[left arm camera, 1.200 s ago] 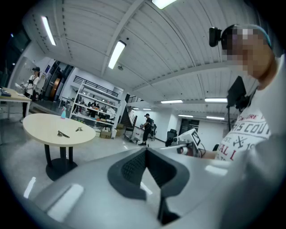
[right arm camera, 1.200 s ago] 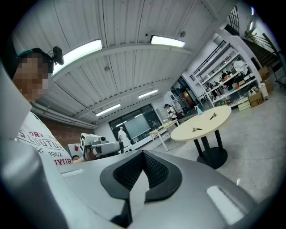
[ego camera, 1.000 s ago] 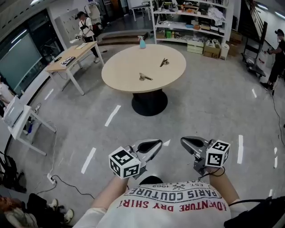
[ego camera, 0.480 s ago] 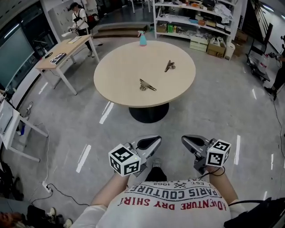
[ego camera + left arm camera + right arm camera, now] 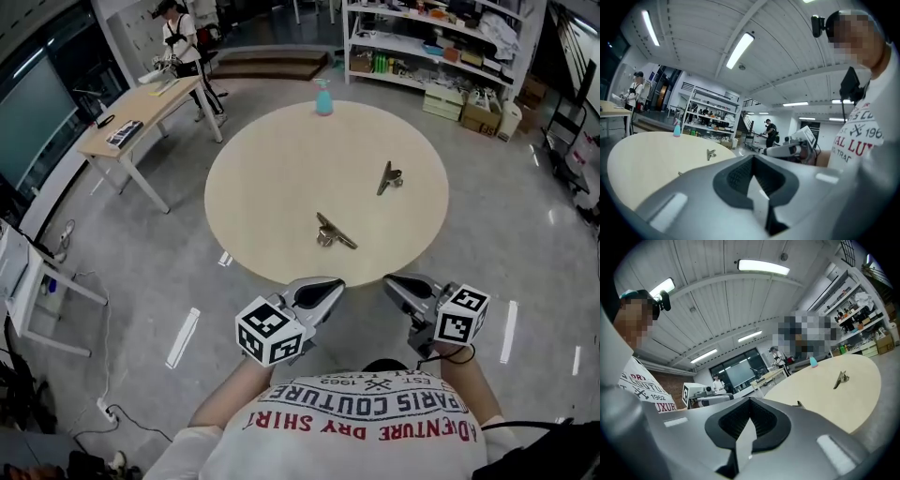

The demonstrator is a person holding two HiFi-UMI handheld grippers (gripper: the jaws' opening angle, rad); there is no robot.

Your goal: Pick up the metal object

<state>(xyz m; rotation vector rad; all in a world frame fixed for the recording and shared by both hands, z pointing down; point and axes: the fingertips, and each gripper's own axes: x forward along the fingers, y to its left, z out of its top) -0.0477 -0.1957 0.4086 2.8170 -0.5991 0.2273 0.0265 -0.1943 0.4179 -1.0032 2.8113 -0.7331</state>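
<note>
My left tongs [image 5: 317, 293] and right tongs [image 5: 409, 288] are both closed tight and empty, held just short of the round table [image 5: 253, 178]. On it lie what look like two metal clips: the near clip [image 5: 335, 232] ahead, the far clip [image 5: 389, 177] beyond. This is the approach. Next I must open one pair and reach forward.

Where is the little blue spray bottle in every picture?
Head view: spray bottle at the round table's far edge, top middle.
Left gripper view: spray bottle at left, on the table's far edge.
Right gripper view: spray bottle right of middle.
Shared landmark: the round table.
</note>
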